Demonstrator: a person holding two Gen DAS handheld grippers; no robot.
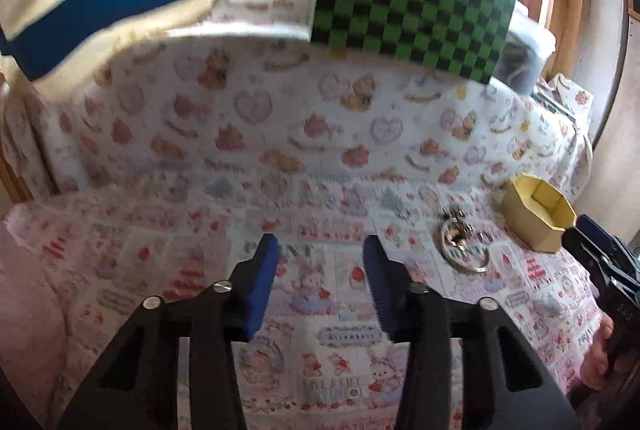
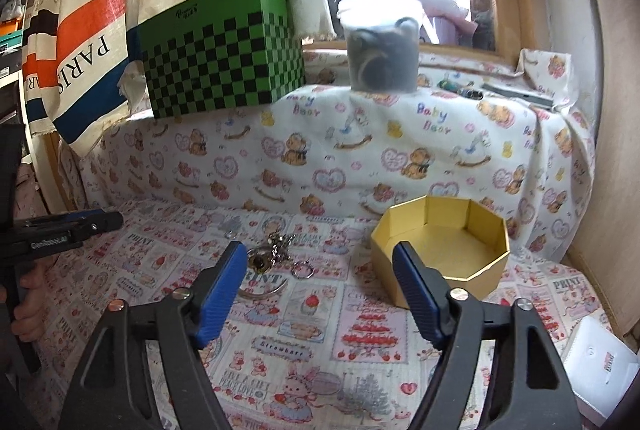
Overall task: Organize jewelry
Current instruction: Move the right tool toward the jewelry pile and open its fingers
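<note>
Jewelry pile (image 2: pixel 276 262) (metal bangle, small ring, chain bits, something with a dark stone) lies loose on the printed cloth (image 2: pixel 320 350), ahead of the right gripper (image 2: pixel 320 294) and off its left jaw tip, part of the bangle hidden behind that blue pad; nothing touches it. In the left wrist view the same pile (image 1: pixel 464 246) sits forward and well right of the left gripper (image 1: pixel 320 282), outside its jaws. Gold octagonal box (image 2: pixel 440 250), open top and nothing visible inside, stands just beyond the right jaw of the right gripper, near the pile but apart from it. Right gripper jaws apart, only cloth between them. Left gripper jaws apart too, narrower gap, only cloth between; that view is motion-blurred. Each gripper shows at the edge of the other's view, a hand (image 2: pixel 28 306) on the left one's grip. Further back, on a raised ledge under teddy-bear fabric: green checkered box (image 2: pixel 224 62), lidded translucent tub (image 2: pixel 380 46) with dark contents. Striped bag (image 2: pixel 80 30) hangs at left.
</note>
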